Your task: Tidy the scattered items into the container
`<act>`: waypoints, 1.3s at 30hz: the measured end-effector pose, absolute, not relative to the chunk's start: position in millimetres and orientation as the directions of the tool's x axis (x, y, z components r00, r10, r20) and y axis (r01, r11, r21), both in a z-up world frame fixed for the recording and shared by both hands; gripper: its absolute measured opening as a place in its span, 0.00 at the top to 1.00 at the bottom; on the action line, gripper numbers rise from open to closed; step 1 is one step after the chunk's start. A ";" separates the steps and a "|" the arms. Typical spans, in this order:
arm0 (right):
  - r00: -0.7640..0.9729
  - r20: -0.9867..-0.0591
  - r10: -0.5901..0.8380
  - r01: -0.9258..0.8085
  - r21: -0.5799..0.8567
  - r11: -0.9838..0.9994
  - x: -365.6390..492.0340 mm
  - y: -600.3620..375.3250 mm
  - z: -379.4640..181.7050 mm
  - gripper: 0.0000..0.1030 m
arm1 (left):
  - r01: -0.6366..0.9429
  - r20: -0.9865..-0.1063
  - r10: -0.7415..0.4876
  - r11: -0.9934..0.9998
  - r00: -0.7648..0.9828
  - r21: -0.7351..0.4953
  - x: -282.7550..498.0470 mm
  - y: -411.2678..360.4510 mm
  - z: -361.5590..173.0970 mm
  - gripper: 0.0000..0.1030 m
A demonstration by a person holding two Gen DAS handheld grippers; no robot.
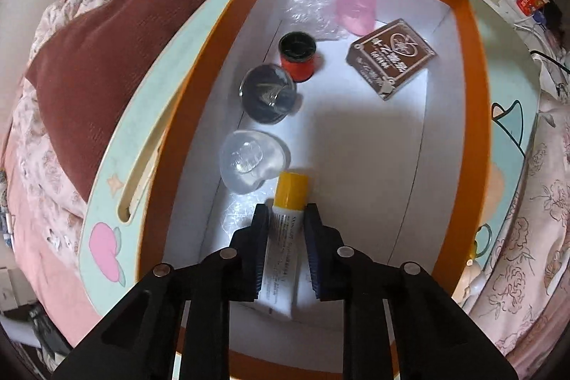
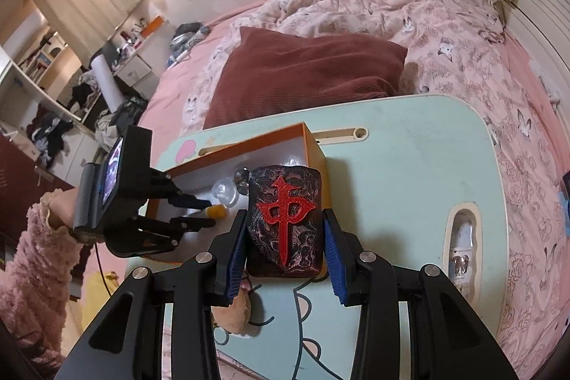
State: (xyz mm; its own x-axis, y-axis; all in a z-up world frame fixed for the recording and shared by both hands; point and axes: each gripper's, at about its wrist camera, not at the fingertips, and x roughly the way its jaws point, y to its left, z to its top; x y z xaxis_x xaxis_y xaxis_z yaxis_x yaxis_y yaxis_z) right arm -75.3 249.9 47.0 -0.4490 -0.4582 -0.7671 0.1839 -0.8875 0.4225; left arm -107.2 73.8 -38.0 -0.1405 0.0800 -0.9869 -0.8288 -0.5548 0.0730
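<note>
1. Left wrist view: the left gripper (image 1: 286, 212) is pinched tight on a white squeeze tube with a yellow cap (image 1: 285, 237), low in the centre of the frame, cap aimed up the picture. It hangs inside the orange-walled cardboard box with a white inside (image 1: 473, 66), pointing pretty much straight down at the floor of it.

2. Already in the box: a clear plastic heart-shaped case (image 1: 251, 161) right by the cap, a dark round glass bottle (image 1: 268, 94), a red spool with a black top (image 1: 297, 56), a brown printed carton (image 1: 390, 56) at upper right and a pink plastic piece (image 1: 356, 9) at the top.

3. If it were me, I'd let go low and ease the tube toward the bare white patch in mid-frame, so the cap doesn't knock that clear case.

4. Right wrist view: the right gripper (image 2: 285, 239) sits bottom centre with a black block bearing a raised red character (image 2: 285, 223) between its blue pads (image 2: 237, 259). The left pad looks pressed on; the right one seems to show a sliver of gap, so I can't say for sure it's gripped. It's over the pale green lap table (image 2: 409, 173), just short of the box, tilted downward.

5. At mid-left, a fuzzy pink sleeve (image 2: 39, 259) carries the other gripper into the box. I'd wait for that one to clear out before bringing the block across.
</note>
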 end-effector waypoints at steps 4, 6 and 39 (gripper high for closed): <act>-0.449 -0.765 -0.462 0.192 0.423 -0.886 -73.7 248.2 48.1 0.63 | -0.793 -0.970 0.153 -0.606 -0.186 0.057 -106.8 67.2 -8.4 0.81; -0.452 -0.762 -0.464 0.198 0.422 -0.885 -72.3 246.7 50.4 0.63 | -0.774 -0.953 0.216 -0.633 -0.213 0.029 -104.7 61.3 17.0 0.81; -0.219 -0.899 -0.378 0.320 0.300 -0.899 -16.9 191.0 -9.3 0.61 | -0.592 -0.926 0.285 -0.801 -0.249 -0.088 -6.6 30.1 -11.8 0.80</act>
